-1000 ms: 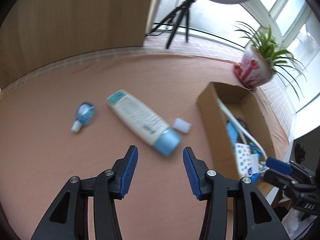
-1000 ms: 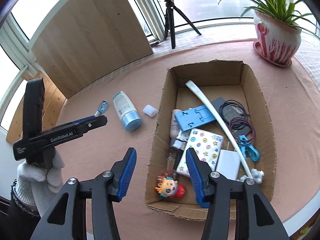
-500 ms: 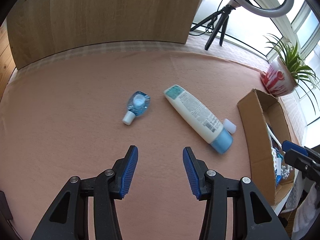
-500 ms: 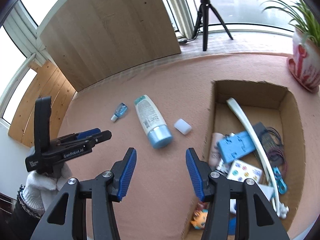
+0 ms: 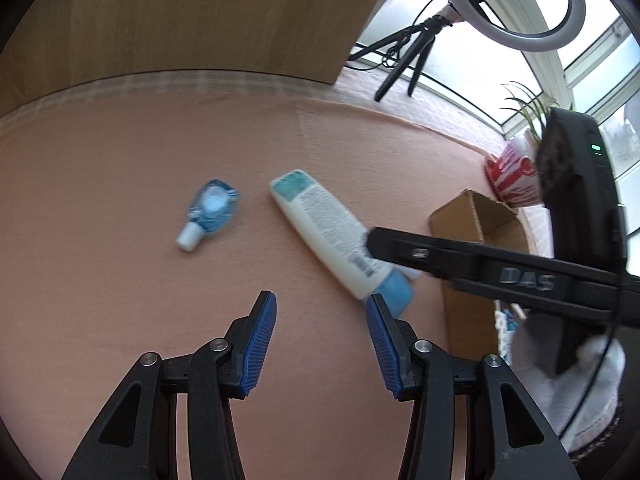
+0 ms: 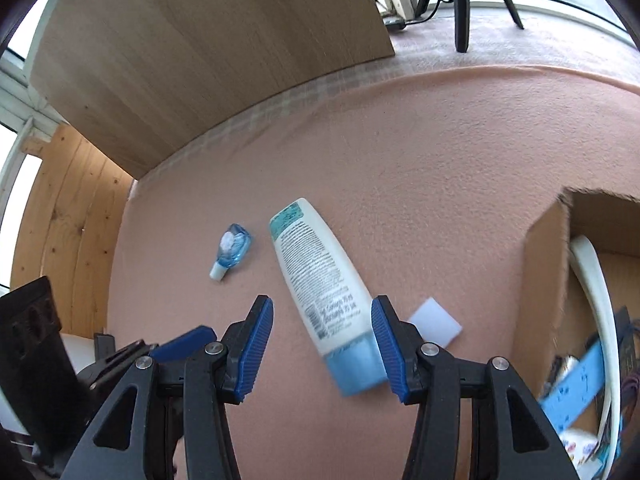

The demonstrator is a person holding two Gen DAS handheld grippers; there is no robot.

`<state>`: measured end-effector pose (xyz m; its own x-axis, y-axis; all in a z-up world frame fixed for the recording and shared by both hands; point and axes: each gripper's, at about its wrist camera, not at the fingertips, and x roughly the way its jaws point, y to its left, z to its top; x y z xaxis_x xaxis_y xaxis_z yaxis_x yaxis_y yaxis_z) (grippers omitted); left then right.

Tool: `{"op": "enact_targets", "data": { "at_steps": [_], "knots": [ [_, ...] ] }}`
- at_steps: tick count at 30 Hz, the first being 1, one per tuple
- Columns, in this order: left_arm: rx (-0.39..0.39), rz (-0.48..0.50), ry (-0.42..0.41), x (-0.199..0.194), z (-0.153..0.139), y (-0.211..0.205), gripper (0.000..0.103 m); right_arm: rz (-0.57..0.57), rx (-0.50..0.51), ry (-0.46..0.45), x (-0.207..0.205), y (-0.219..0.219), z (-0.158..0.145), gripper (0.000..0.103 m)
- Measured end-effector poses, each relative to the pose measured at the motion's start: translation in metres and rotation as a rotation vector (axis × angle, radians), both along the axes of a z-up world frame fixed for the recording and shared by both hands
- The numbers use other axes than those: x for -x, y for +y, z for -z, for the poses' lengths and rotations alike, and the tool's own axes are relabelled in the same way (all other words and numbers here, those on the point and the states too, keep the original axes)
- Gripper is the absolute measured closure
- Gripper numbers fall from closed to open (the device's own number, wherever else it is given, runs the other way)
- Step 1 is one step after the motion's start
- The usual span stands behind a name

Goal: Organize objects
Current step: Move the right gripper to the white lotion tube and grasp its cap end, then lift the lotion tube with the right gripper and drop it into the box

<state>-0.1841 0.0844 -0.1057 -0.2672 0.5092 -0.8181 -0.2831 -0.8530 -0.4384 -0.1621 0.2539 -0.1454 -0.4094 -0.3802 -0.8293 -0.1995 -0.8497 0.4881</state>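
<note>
A white lotion tube with a light blue cap [image 6: 320, 276] [image 5: 332, 232] lies flat on the pink cloth. My right gripper [image 6: 322, 344] is open, its blue pads on either side of the tube's cap end and slightly above it. Left of the tube lies a small blue bottle [image 6: 232, 250] [image 5: 212, 210]. A small white block [image 6: 434, 326] rests beside the cap. My left gripper [image 5: 322, 340] is open and holds nothing, short of the tube. The right gripper's black body [image 5: 500, 276] crosses the left wrist view and hides the white block there.
An open cardboard box [image 6: 540, 280] [image 5: 476, 224] with several items inside stands at the right. A red and white plant pot [image 5: 512, 180] sits behind it. A wooden panel [image 6: 200, 52] lines the far edge, a light stand tripod [image 5: 404, 52] beyond.
The right gripper has swung from over the box to the left and down onto the lotion tube. The left gripper has turned left, and the right gripper now crosses its view.
</note>
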Motion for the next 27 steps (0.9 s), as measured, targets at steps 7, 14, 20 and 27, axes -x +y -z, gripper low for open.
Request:
{"op": "enact_targets", "data": {
  "at_steps": [7,14,20,27],
  "knots": [
    [-0.037,-0.014,-0.070,0.011,0.021,0.019,0.049,-0.016,0.022,-0.046,0.018,-0.001,0.022,0.055],
    [-0.061,-0.034,-0.100,0.018,0.035,0.026,0.050,-0.045,0.065,-0.081,0.018,-0.007,0.039,0.058],
    [-0.074,0.000,-0.094,0.013,0.035,0.033,0.055,-0.037,0.105,-0.080,0.013,-0.011,0.042,0.065],
    [-0.029,0.042,-0.059,-0.001,0.030,0.031,0.055,0.028,0.164,-0.074,-0.010,-0.018,0.043,0.066]
  ]
}}
